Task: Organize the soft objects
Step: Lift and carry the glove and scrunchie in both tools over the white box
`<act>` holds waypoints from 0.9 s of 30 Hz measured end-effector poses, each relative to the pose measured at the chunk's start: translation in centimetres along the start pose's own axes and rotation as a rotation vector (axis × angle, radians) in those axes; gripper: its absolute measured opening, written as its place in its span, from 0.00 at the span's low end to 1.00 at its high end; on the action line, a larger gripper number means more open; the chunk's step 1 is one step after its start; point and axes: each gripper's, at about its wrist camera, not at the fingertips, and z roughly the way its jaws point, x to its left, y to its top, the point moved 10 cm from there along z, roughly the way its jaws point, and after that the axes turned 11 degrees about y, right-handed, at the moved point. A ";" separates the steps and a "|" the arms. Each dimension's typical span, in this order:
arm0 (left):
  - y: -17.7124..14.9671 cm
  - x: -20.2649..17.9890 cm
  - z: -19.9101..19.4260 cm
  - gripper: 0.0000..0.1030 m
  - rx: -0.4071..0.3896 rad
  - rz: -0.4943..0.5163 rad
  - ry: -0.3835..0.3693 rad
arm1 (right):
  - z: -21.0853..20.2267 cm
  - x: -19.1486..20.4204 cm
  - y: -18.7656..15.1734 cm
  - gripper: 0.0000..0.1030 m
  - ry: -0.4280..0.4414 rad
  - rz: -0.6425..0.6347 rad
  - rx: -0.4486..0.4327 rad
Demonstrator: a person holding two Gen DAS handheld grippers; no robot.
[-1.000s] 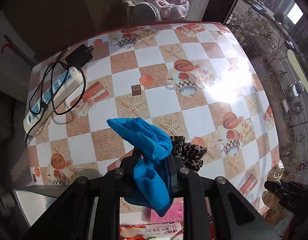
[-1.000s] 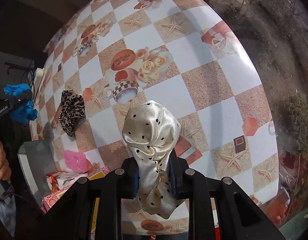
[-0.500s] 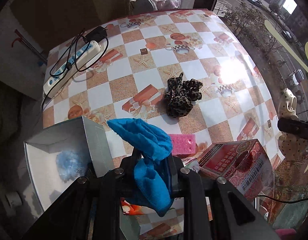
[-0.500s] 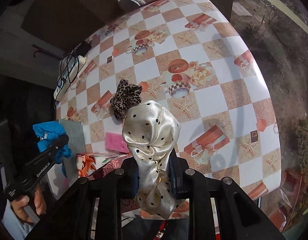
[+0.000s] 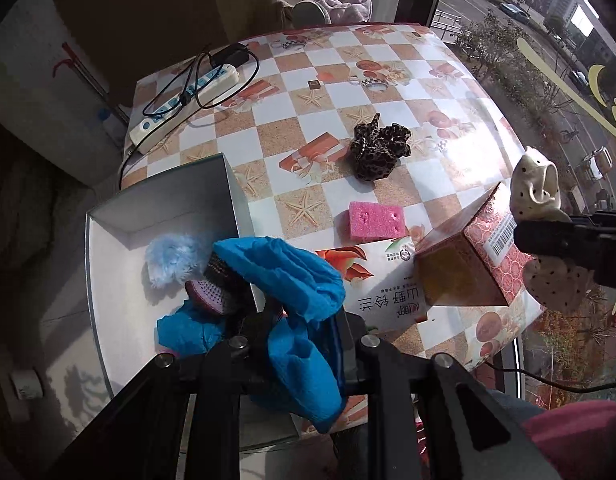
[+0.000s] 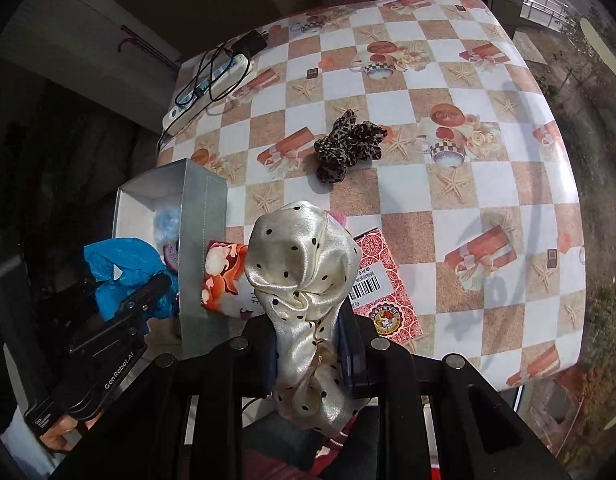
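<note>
The left tongs (image 5: 303, 344) are clamped on a bright blue cloth (image 5: 291, 280), a thin, crinkled fabric bunched into soft folds that spill above and below the grip. It hangs over the near right edge of a grey box (image 5: 107, 280) with a white interior, which sits at the near left corner of the desk (image 5: 388, 80). Inside the box lie a pale blue fluffy puff (image 5: 169, 256), a pink-and-dark knitted piece (image 5: 211, 290) with a dotted weave, and more blue material (image 5: 187, 330) of the same crinkled kind.

The right tongs (image 6: 312, 344) are clamped on a cream scrunchie (image 6: 303, 264), glossy satin with small black polka dots, gathered into a rounded, puckered bulb above the grip and a looser ruffle below. It hangs above the near edge of the desk, over a red patterned carton (image 6: 384, 292) with a barcode.

Farther out on the desk, a leopard-print scrunchie (image 5: 378, 152) lies crumpled and ruffled, well apart from both tongs. Nearer, a pink sponge (image 5: 376, 220), rectangular and porous, lies just beside a flat white pack (image 5: 380, 280) printed with orange flowers. The desk wears a shiny checked oilcloth with starfish, cups and gift boxes. At its far left lies a white power strip (image 5: 183, 100) with a black cable looped over it.
</note>
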 end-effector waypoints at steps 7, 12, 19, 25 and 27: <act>-1.6 2.5 -0.3 0.23 0.001 -0.071 0.023 | 1.2 3.0 -0.5 0.25 0.005 -0.071 0.040; -2.4 4.1 -0.4 0.23 0.000 -0.119 0.027 | 2.1 4.7 -1.0 0.25 0.002 -0.117 0.072; -3.3 5.7 -0.4 0.23 0.001 -0.168 0.020 | 3.0 6.3 -1.4 0.25 -0.008 -0.162 0.103; -3.7 6.5 -0.1 0.23 -0.001 -0.189 0.014 | 3.5 7.3 -1.6 0.25 -0.019 -0.184 0.119; -3.9 6.8 -0.1 0.23 -0.001 -0.197 0.013 | 3.8 7.6 -1.6 0.25 -0.021 -0.191 0.124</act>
